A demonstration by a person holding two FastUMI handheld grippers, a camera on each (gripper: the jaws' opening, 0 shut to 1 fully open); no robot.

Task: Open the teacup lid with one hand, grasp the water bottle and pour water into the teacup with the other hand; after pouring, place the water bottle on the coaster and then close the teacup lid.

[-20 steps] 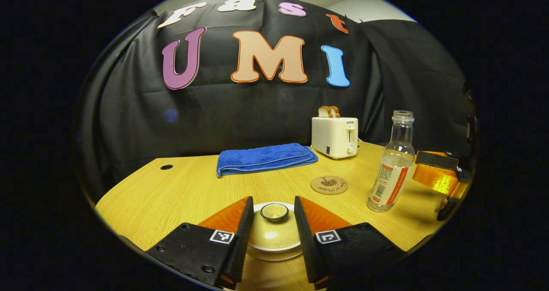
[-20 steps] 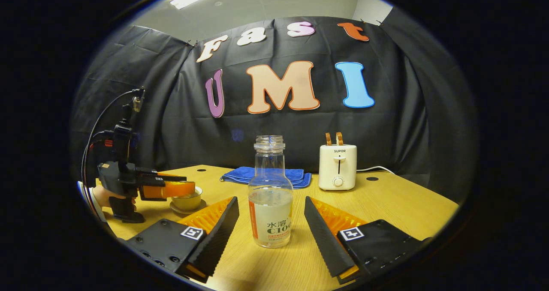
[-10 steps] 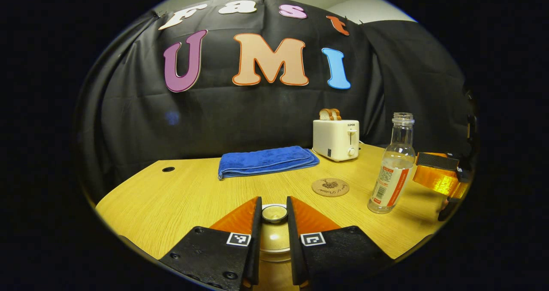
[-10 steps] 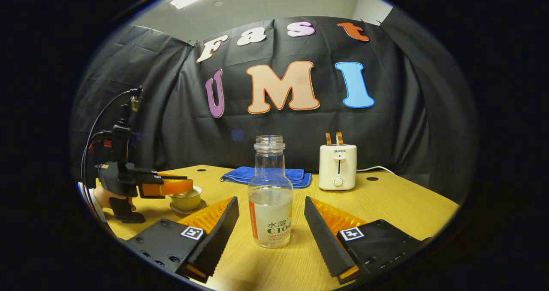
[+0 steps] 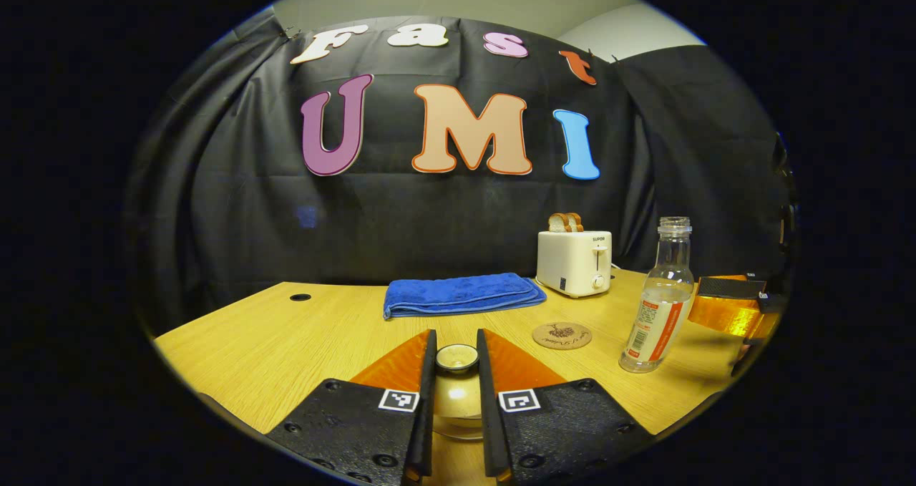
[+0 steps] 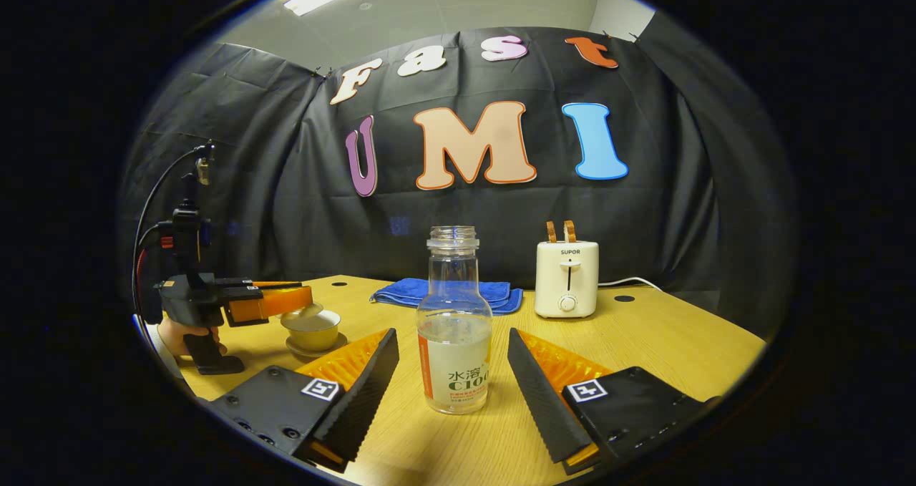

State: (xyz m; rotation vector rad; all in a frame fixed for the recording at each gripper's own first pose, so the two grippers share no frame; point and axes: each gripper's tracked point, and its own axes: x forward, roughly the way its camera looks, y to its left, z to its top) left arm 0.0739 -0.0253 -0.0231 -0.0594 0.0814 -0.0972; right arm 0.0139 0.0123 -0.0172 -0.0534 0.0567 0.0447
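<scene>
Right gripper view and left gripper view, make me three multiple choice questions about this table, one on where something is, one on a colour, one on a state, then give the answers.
1. Where is the coaster?
A. under the water bottle
B. bare on the table, between the towel and the bottle
C. on the toaster

2. What colour is the folded towel?
A. blue
B. green
C. white

3. What state is the teacup lid in?
A. lying flat on the table
B. resting on the towel
C. gripped by its knob in the left tool

Answers:
1 B: the water bottle stands on the table beside the coaster, not on it.
2 A: it is blue in both views.
3 C: the left tool is closed on the knob; the right gripper view shows the lid raised just above the teacup.
</scene>
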